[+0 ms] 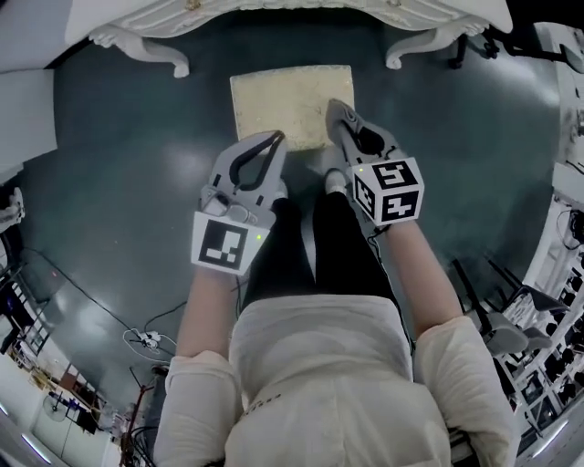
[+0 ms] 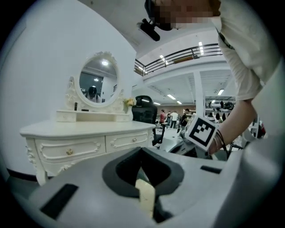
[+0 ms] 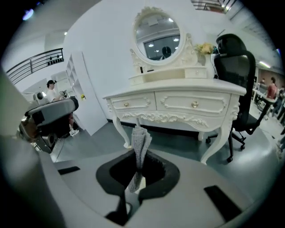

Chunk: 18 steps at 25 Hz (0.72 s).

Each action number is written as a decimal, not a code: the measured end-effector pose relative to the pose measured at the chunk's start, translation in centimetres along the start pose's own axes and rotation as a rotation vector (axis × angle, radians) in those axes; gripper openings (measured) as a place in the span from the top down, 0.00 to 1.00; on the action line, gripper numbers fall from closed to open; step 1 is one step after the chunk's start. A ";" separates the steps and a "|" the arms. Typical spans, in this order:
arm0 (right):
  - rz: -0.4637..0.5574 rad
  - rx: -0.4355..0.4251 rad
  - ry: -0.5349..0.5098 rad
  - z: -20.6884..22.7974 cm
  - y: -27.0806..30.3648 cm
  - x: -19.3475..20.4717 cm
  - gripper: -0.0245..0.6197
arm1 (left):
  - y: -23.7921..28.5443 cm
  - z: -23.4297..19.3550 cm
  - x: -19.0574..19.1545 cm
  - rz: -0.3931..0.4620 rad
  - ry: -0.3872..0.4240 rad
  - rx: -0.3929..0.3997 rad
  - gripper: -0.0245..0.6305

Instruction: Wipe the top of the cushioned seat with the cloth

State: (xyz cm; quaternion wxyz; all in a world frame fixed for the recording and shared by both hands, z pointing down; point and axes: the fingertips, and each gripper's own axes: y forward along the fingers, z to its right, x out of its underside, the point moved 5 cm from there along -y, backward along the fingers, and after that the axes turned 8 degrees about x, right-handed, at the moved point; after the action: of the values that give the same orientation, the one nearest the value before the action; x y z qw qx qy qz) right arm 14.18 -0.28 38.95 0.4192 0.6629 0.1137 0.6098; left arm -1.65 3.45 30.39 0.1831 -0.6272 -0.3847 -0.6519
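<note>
The cushioned seat (image 1: 292, 105) is a beige square pad low on the dark floor, straight ahead of me in the head view. My right gripper (image 1: 336, 109) reaches over the seat's near right corner. It is shut on a grey knitted cloth (image 3: 140, 141), which stands up folded between the jaws in the right gripper view. My left gripper (image 1: 274, 140) hangs just short of the seat's near left edge. Its jaws are closed together with nothing held (image 2: 142, 156). Neither gripper view shows the seat.
A white carved dressing table (image 1: 274, 18) with an oval mirror (image 3: 158, 33) stands just beyond the seat, its curved legs on either side of it. A black office chair (image 3: 236, 75) is to the right. A white cable and plug (image 1: 146, 342) lie on the floor at the left.
</note>
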 end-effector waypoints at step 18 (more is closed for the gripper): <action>0.462 0.039 -0.109 -5.4 -16.6 -16.3 0.92 | -8.3 -0.4 -16.5 0.110 0.181 -0.098 0.96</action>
State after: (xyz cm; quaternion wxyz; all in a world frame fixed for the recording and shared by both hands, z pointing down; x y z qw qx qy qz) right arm 11.55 1.54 15.24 0.2609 0.7114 -0.0522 0.6504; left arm -5.51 4.47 12.31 0.2215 -0.5942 -0.2994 -0.7129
